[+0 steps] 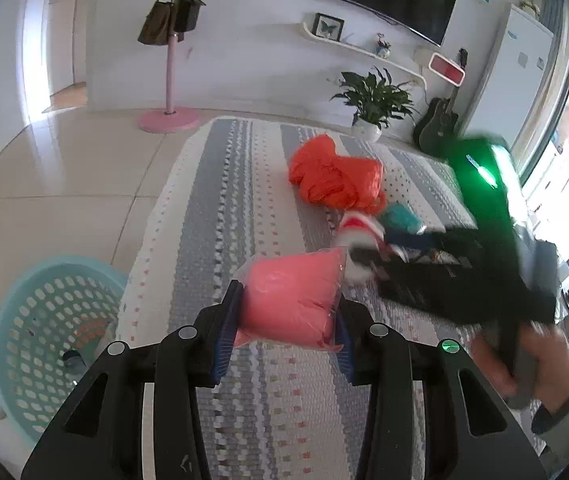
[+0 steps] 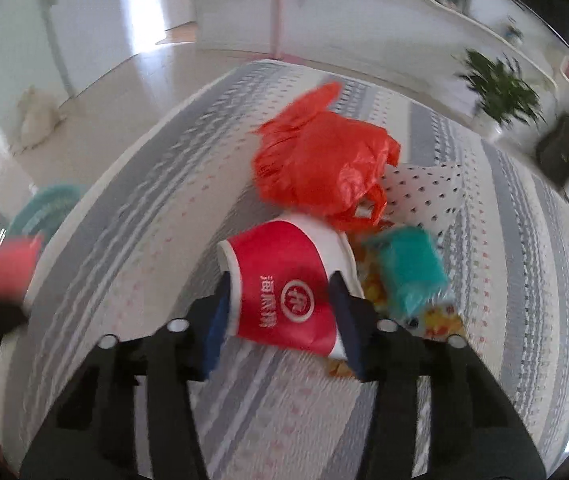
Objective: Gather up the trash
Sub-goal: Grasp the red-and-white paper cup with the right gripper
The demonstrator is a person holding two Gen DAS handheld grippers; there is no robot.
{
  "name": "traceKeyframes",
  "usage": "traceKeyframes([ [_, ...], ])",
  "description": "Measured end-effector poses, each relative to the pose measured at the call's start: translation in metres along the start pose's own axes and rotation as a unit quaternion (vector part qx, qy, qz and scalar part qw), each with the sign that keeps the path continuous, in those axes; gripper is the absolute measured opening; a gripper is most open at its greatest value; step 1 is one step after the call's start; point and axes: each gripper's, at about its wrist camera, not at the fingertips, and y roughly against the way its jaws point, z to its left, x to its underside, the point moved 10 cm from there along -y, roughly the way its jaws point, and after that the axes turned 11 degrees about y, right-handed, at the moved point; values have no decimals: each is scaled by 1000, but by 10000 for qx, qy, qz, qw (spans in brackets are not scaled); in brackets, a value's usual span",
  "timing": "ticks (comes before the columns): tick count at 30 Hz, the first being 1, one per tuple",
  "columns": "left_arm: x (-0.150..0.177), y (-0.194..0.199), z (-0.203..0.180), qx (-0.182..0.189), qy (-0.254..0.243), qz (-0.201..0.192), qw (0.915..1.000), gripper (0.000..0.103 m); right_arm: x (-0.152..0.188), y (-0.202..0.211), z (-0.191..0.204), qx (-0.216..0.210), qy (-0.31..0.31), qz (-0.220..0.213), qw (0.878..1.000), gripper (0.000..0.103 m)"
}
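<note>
Turquoise plastic mesh basket (image 1: 50, 336) stands on the tiled floor (image 1: 64, 184), at the left edge of the grey-and-white striped woven rug (image 1: 228, 208). Above that rug the left tongs (image 1: 286, 314) clamp a pink packet wrapped in clear film (image 1: 292, 300) between their blue pads. Farther right, the right tongs (image 2: 280, 308) grip a red-and-white paper cup (image 2: 284, 284) lying on its side. Just beyond it on the rug sit a crumpled orange plastic bag (image 2: 320, 164) and a teal wrapped packet (image 2: 410, 268).
</note>
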Motion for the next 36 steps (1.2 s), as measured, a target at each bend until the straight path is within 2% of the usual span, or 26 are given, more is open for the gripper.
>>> traceKeyframes([
  [3, -3, 2, 1, -56, -1, -83, 9999, 39, 18, 16, 11, -186, 139, -99, 9997, 33],
  [5, -3, 2, 2, -96, -19, -100, 9999, 39, 33, 22, 19, -398, 184, -97, 9990, 25],
  [7, -2, 1, 2, -135, -34, -105, 9998, 39, 49, 26, 27, -548, 284, -65, 9981, 25],
  [10, -2, 0, 2, -145, -19, -88, 9999, 39, 72, 32, 36, -457, 526, -20, 9976, 25],
  [14, -3, 0, 3, -172, 12, -109, 9998, 40, 88, 46, 33, -491, 346, -135, 9981, 25],
  [16, -4, 1, 3, -180, 36, -123, 9998, 40, 85, 53, 27, -466, 264, -210, 9983, 25],
  [19, -6, 2, 5, -176, 80, -144, 9997, 40, 64, 68, 18, -448, 176, -429, 9979, 27],
  [21, -7, 4, 6, -166, 107, -166, 9997, 40, 42, 73, 12, -470, 107, -523, 9975, 42],
  [22, -8, 6, 7, -153, 117, -175, 9997, 40, 34, 73, 11, -482, 81, -558, 9972, 55],
  [23, -9, 7, 8, -141, 129, -196, 9996, 40, 22, 73, 10, -441, 56, -624, 9971, 58],
  [28, -11, 10, 12, -120, 191, -216, 9995, 40, -12, 41, 10, -518, -158, -412, 9977, 58],
  [30, -11, 10, 15, -118, 191, -217, 9995, 40, -23, 19, 6, -379, -234, -248, 9987, 62],
  [33, -11, 10, 15, -130, 194, -199, 9995, 40, -24, -4, -3, -125, -330, 26, 9994, 64],
  [36, -10, 9, 17, -147, 194, -175, 9996, 40, -18, -21, -8, -103, -374, 204, 9990, 66],
])
